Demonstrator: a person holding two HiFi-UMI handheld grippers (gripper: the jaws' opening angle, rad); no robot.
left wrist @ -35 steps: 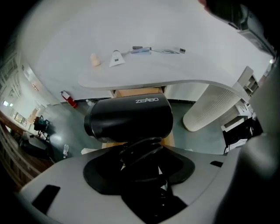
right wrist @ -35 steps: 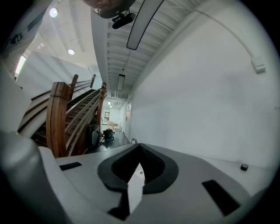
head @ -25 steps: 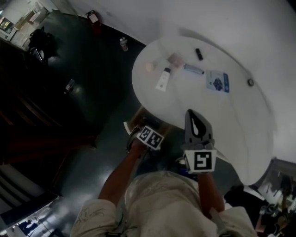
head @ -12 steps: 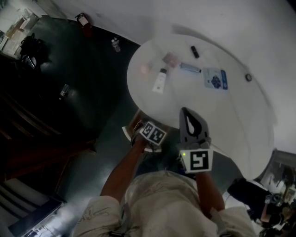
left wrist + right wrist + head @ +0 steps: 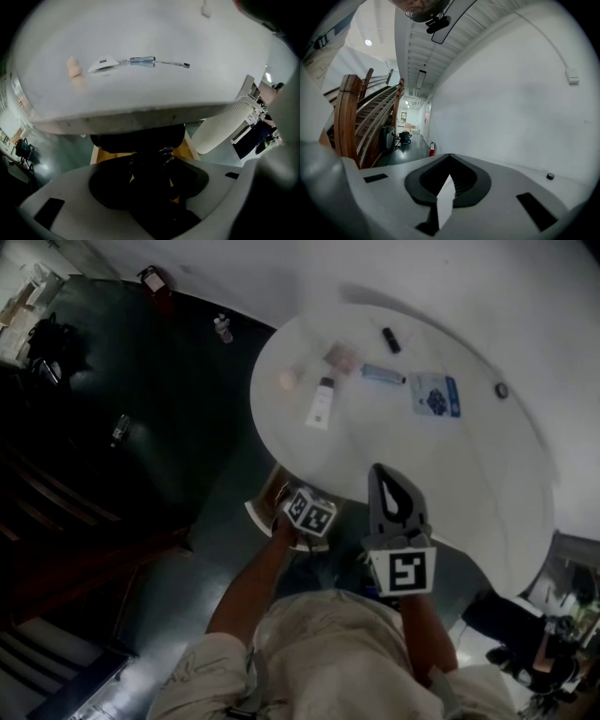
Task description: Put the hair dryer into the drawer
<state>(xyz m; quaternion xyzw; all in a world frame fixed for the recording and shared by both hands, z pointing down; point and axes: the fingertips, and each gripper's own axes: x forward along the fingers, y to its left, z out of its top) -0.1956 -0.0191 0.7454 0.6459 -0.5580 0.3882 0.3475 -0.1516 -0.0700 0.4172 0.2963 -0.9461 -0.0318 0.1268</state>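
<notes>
Black hair dryer [image 5: 151,197] sits clamped in the left gripper [image 5: 157,161], low over the open wooden drawer [image 5: 191,149] under the white table's [image 5: 469,474] near edge. Right gripper [image 5: 449,157] hovers over that edge, jaws pinched together.

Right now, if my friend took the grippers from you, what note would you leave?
Left gripper: closed on the black hair dryer, pointing down below the table edge at the open wooden drawer.
Right gripper: shut, empty, raised over the table.
Done: the dryer is picked up and at the drawer.
Left: lower it in and let go.
</notes>
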